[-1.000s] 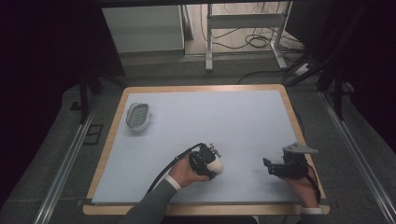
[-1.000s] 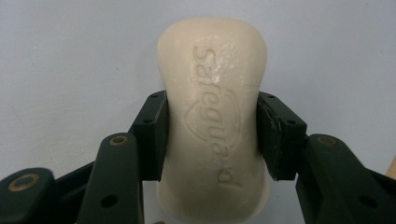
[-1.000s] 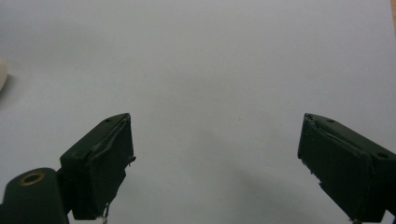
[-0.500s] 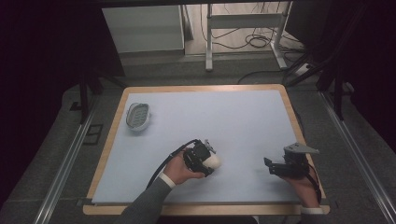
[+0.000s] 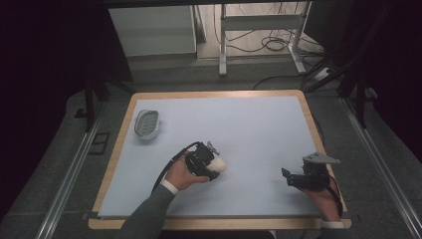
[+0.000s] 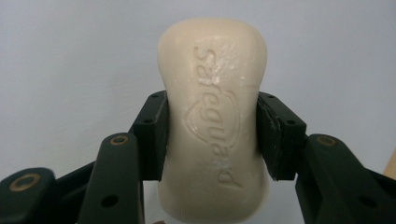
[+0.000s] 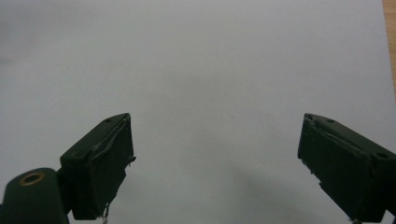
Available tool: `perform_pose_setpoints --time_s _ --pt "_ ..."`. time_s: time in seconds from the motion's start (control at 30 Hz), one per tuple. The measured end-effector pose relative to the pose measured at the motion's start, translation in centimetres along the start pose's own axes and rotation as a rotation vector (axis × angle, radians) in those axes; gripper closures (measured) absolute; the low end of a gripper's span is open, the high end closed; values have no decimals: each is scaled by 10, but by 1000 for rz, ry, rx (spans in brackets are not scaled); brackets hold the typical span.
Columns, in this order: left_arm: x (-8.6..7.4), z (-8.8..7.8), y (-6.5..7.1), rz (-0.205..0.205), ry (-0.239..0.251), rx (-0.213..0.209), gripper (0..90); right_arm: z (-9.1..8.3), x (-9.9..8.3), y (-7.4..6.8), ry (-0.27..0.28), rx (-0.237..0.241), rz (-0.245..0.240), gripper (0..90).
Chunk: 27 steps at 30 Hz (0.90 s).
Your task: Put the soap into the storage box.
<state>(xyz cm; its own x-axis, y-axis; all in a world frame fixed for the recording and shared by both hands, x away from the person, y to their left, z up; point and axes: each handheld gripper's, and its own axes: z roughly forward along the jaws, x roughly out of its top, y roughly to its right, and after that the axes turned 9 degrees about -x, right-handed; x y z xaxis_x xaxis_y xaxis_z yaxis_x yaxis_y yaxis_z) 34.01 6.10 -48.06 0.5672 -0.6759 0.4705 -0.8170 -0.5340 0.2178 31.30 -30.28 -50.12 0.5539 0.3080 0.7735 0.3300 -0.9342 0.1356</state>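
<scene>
A cream bar of soap point(image 6: 212, 116) with an embossed brand word sits between the black pads point(image 6: 152, 133) of my left gripper point(image 6: 212, 135), which is shut on its two long sides. In the high view the soap point(image 5: 219, 165) pokes out to the right of my left gripper point(image 5: 211, 166), near the middle front of the pale blue table point(image 5: 249, 124). A white oval soap dish point(image 5: 147, 123) lies at the table's left. My right gripper point(image 5: 287, 175) rests near the front right, and its jaws stand wide apart over bare table point(image 7: 215, 135).
A wooden rim point(image 5: 214, 94) frames the table. Behind it are a white cabinet point(image 5: 152, 31), metal table legs point(image 5: 222, 40) and cables on the floor. Metal rails point(image 5: 69, 169) run along both sides. The back half of the surface holds just the dish.
My left hand has carried the soap a little to the left and slightly up from the table. The right gripper has stayed where it was.
</scene>
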Motion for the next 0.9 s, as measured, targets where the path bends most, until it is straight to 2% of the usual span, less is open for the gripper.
perform_pose_setpoints --time_s 0.33,0.73,0.9 --pt "-5 -13 -12 -35 34 35 494 1 0 -1 -4 2 1 102" --pt "-8 -28 -21 -48 60 59 495 1 -1 0 -5 2 1 102" --pt "-10 -39 -29 -64 83 84 495 2 -1 0 -8 1 3 102"
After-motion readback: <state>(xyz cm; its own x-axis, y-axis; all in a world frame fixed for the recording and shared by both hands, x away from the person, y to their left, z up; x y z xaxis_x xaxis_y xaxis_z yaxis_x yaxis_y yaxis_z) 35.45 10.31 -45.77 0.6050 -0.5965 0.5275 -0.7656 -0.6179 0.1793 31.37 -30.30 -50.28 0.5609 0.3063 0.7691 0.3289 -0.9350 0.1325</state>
